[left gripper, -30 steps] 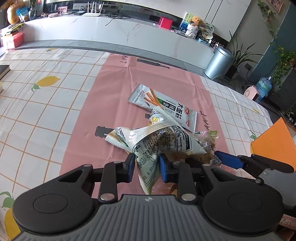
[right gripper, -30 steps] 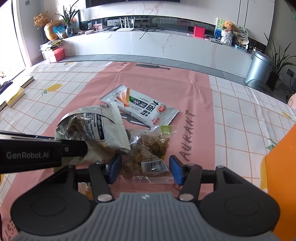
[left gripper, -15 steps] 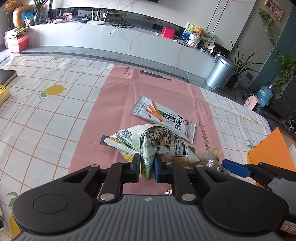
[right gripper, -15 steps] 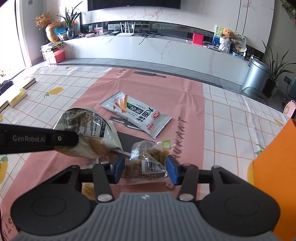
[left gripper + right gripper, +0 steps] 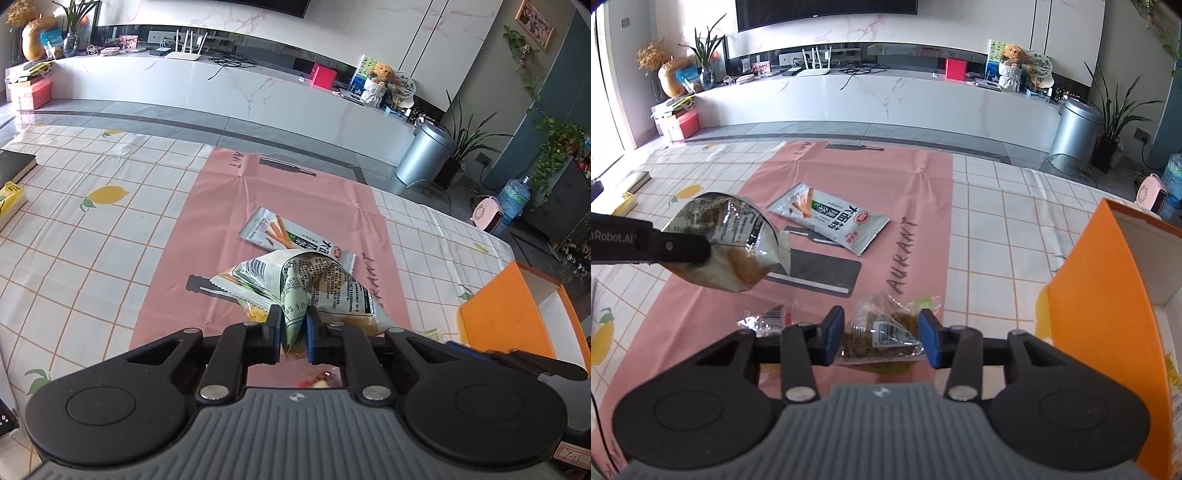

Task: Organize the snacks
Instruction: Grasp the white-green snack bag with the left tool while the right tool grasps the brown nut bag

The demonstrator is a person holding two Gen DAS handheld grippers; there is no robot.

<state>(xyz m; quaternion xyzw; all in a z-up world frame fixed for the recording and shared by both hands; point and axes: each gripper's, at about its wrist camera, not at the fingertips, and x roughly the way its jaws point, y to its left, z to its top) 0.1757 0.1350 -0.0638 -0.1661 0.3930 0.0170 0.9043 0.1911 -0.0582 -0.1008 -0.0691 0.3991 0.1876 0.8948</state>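
My left gripper (image 5: 293, 332) is shut on a crumpled green-and-white snack bag (image 5: 325, 280), which hangs above the pink mat (image 5: 207, 229). In the right wrist view the same bag (image 5: 738, 236) is at the left, pinched by the left gripper's fingers (image 5: 683, 247). My right gripper (image 5: 881, 334) has its jaws closing, and both blue pads press a clear packet of brown snack (image 5: 886, 328), held just above the mat. A flat white snack pack with orange sticks (image 5: 831, 221) lies on the mat further back.
An open orange box (image 5: 1108, 295) stands at the right edge of the table. A small clear wrapper (image 5: 764, 321) lies on the mat beside the right gripper's left finger. A dark book (image 5: 11, 166) and a yellow item (image 5: 9, 199) sit at the far left.
The left jaws closed on the green-and-white bag and lifted it off the mat. The right jaws narrowed onto the clear packet and raised it, moving toward the orange box.
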